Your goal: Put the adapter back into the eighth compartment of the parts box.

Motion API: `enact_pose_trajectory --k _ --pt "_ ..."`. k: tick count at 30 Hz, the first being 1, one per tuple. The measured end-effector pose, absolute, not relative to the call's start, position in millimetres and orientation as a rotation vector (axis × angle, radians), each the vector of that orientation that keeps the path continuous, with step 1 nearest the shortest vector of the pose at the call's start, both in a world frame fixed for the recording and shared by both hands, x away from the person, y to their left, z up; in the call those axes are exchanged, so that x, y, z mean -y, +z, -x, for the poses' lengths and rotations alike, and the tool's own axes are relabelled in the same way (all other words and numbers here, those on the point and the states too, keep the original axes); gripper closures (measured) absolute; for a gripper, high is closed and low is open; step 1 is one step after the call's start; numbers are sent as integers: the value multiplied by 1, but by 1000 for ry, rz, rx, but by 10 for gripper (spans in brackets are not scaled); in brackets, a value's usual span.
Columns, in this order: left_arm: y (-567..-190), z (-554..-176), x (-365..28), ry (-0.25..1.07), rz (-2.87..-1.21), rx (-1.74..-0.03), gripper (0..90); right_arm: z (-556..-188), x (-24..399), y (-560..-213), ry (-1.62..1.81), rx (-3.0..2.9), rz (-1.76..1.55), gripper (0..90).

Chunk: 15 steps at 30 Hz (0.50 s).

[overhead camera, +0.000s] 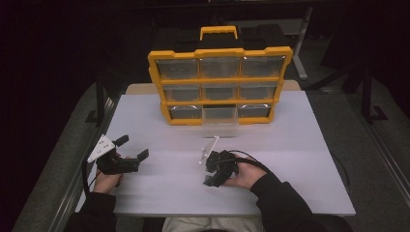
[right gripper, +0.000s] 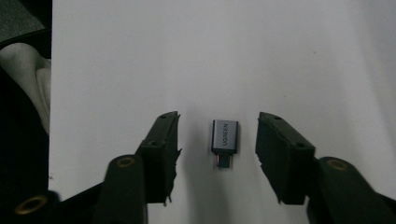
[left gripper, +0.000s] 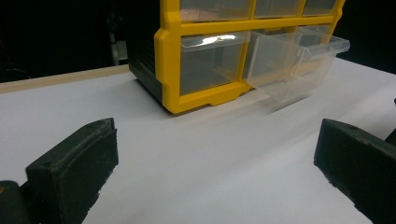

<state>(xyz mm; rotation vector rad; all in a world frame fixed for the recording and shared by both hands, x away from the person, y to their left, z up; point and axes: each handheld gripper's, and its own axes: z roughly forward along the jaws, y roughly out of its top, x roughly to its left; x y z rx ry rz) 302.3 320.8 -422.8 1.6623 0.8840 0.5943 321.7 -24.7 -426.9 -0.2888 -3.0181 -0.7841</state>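
Note:
A small grey USB adapter (right gripper: 224, 137) lies flat on the white table (right gripper: 140, 56), midway between the two jaws of my right gripper (right gripper: 218, 133). The jaws stand open on either side of it and touch neither of its sides. In the high view the right gripper (overhead camera: 211, 174) is low over the table's front middle, pointing back toward the person, and it hides the adapter. My left gripper (overhead camera: 131, 148) is open and empty at the front left, aimed at the yellow organizer (overhead camera: 220, 79). The left gripper (left gripper: 217, 158) sees that organizer (left gripper: 205, 95) with its bottom middle clear drawer (left gripper: 294, 65) pulled out.
The organizer stands upright at the back middle of the table (overhead camera: 300, 159), with a yellow handle (overhead camera: 218, 32) on top and several clear drawers. The pulled-out drawer (overhead camera: 220, 116) juts forward. The table's front edge lies close behind the right gripper.

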Motion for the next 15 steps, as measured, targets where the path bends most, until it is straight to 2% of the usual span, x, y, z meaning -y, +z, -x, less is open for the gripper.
enact_pose_trajectory --k 5,15 --pt "-423 -302 -321 594 -1662 -883 0 -323 23 -427 -768 3019 304 578" --pt "-423 -302 -321 593 -1662 -884 0 -325 21 -431 -737 3035 304 670"
